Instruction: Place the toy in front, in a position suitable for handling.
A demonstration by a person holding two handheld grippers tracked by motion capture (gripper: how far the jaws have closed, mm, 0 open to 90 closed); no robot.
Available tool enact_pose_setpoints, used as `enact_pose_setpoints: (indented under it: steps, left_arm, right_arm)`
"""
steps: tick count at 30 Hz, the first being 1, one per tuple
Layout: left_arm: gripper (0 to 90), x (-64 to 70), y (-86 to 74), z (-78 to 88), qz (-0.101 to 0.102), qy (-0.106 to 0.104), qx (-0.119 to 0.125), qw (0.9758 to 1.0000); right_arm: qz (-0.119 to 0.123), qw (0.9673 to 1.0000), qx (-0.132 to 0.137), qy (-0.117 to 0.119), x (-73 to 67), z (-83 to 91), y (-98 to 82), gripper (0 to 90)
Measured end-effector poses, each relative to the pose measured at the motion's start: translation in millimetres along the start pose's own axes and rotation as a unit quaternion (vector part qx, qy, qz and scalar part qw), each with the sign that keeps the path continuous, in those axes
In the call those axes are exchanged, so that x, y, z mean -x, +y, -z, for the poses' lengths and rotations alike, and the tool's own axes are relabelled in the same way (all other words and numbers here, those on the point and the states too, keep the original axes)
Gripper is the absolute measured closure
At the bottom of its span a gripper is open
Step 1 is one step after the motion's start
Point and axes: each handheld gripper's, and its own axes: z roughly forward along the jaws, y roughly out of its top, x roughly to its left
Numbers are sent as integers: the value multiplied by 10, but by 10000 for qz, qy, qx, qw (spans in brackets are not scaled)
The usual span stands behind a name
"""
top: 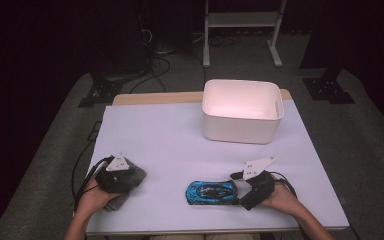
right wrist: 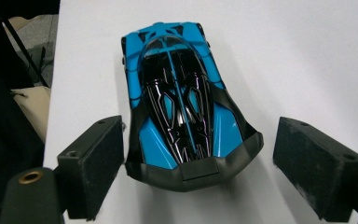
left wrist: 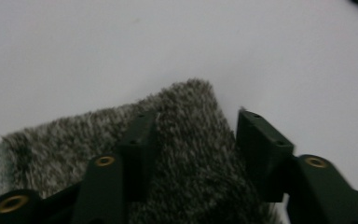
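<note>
White tabletop [top: 170, 140]: left gripper [left wrist: 193, 140] pinching fuzzy grey cloth [left wrist: 186, 112]; right gripper [right wrist: 198, 154] open around glossy blue car [right wrist: 177, 102].

The table [top: 180, 135] wore a white cover, with a strip of bare wood along its far edge. Grey carpet [top: 355, 140] spread on either side. Beyond, a white metal stand [top: 240, 30] stood on the floor, black cables [top: 155, 60] tangled to its left, and darkness swallowed the far walls.
</note>
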Motion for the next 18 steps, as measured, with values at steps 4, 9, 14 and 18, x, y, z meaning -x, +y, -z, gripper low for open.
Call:
enact_pose_setpoints:
  steps: [4,9,14,18]
  left_arm:
    - [687,-18,-15,2,92,49,54,9999]
    - [831,13,16,13,84,103,179,9998]
    - [831,206,247,23,-162,-301,612,9975]
    - [835,468,535,-74,-573,-781,745,9925]
  right_arm:
    - [-6,10000,-34,75,0,-42,-17,152]
    - [179,9996,-238,17,-50,-125,-31,153]
    - [244,9994,-214,-99,-62,-131,-19,201]
    - [241,9994,-211,-108,-68,-135,-20,202]
